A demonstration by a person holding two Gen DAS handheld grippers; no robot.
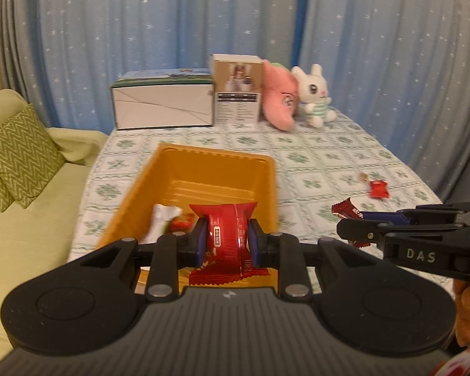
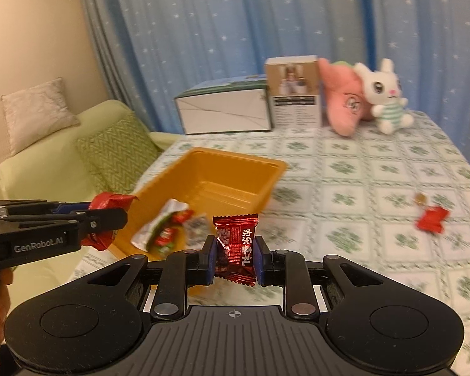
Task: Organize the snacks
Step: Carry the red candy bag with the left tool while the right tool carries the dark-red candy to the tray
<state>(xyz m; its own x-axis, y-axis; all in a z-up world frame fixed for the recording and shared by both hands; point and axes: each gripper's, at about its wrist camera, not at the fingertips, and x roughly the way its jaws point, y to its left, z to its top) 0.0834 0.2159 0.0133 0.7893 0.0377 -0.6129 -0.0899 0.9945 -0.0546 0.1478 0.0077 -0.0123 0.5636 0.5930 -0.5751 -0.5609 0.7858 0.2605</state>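
Note:
An orange tray [image 1: 203,163] [image 2: 235,164] sits on the tablecloth and holds several wrapped snacks [image 2: 166,228] [image 1: 164,219]. My left gripper [image 1: 227,238] is shut on a bright red snack packet [image 1: 227,235], held above the tray's near end; it also shows in the right wrist view [image 2: 109,216]. My right gripper [image 2: 235,252] is shut on a dark red snack packet [image 2: 236,244], beside the tray's right wall; it also shows in the left wrist view [image 1: 349,224]. A small red candy [image 1: 378,189] [image 2: 432,217] lies loose on the table to the right.
A white box [image 1: 163,103], a brown box [image 1: 236,94], a pink plush [image 1: 280,97] and a white bunny plush [image 1: 315,94] stand at the table's far edge. A green sofa with cushions [image 1: 18,150] is left of the table. A small tan candy [image 1: 363,176] lies near the red one.

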